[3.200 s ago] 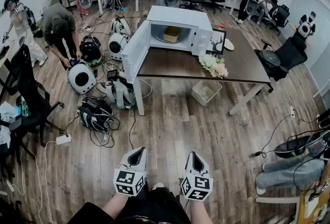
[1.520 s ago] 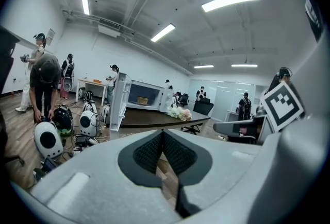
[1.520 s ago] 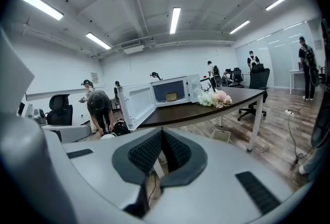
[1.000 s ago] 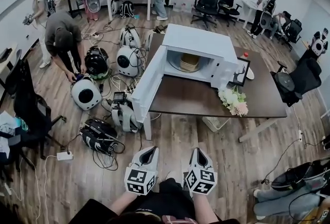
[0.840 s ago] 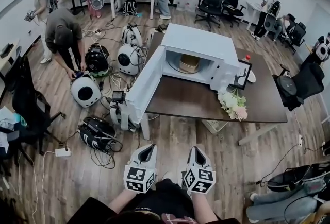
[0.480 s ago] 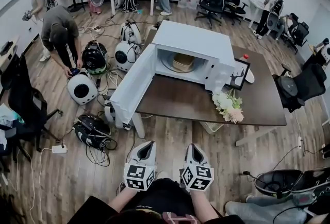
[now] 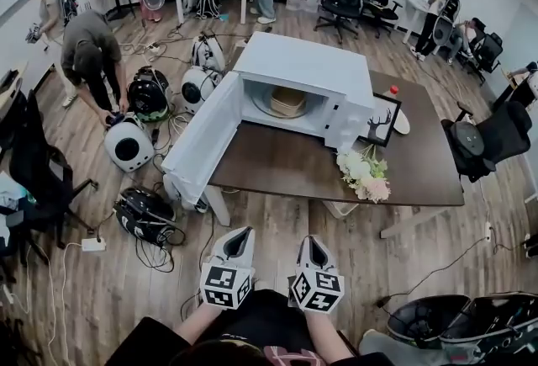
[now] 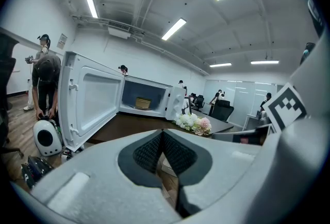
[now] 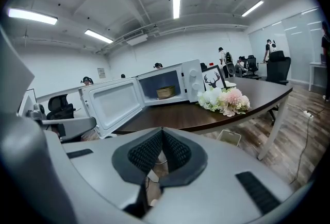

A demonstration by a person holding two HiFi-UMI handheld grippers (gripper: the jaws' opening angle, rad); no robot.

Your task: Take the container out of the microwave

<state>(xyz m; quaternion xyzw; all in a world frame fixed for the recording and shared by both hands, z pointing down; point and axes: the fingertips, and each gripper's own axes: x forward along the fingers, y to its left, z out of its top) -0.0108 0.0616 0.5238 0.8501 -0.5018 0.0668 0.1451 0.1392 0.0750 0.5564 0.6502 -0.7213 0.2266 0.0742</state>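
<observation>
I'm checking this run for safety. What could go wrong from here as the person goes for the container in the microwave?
1. The open door juts out past the table; the left claw may bump it going in.
2. Both claws are shut, the right claw included, and must open before they reach the container.
3. Loose cables lie on the floor beside the approach: a possible trip.

You see a white microwave (image 7: pixel 303 61) with a tan container (image 7: pixel 287 101) inside it, on a dark brown table (image 7: pixel 286 167); right of the microwave lie white-and-pink flowers (image 7: pixel 363 173).
</observation>
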